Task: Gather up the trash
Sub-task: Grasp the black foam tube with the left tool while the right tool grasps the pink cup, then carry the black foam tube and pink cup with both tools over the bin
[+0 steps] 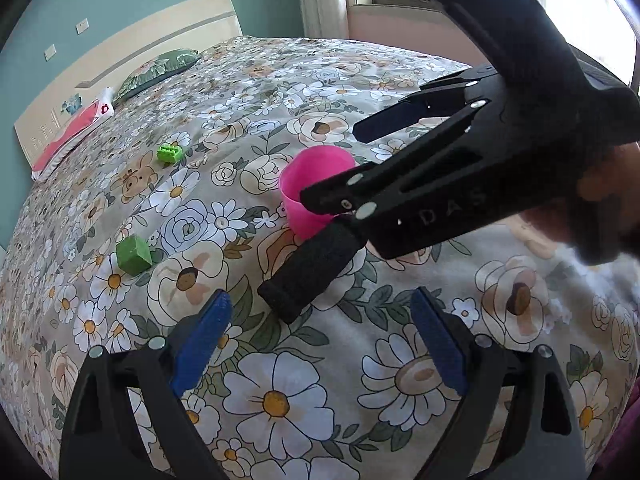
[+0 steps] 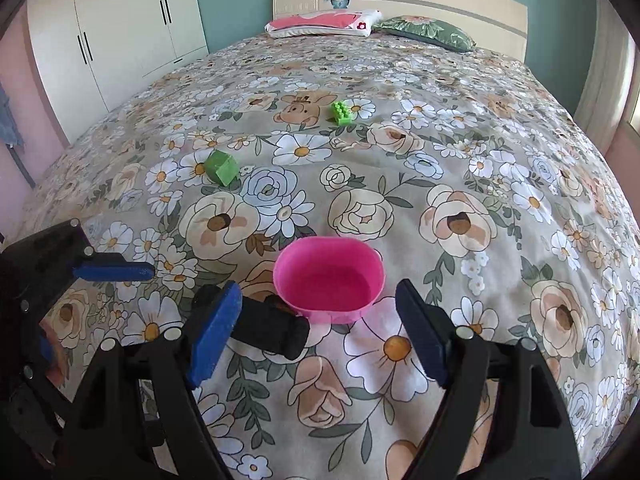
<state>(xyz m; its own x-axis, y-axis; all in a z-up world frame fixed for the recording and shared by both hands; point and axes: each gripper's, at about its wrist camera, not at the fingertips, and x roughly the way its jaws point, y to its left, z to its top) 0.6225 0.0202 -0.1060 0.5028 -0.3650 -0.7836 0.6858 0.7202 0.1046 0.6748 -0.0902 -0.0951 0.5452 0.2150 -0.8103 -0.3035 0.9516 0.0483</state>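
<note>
While the pink bowl (image 2: 329, 280) sits empty on the bed (image 2: 500, 168) toward its foot edge, a black foam cylinder (image 2: 276, 330) lies touching it. Both the right gripper (image 2: 320, 332) and left gripper (image 1: 320, 344) hover open, holding nothing. Farther toward the headboard lie a green block (image 2: 221, 167) and a green brick (image 2: 341, 113).

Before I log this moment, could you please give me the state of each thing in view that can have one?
Pink cup: upright on the bed, empty.
Black foam cylinder: lying on its side, touching the cup.
Green cube: resting loose on the bedspread.
Green toy brick: studs up, farther back.
Left gripper: open, holding nothing.
Right gripper: open, holding nothing.
Wardrobe doors: closed.
</note>
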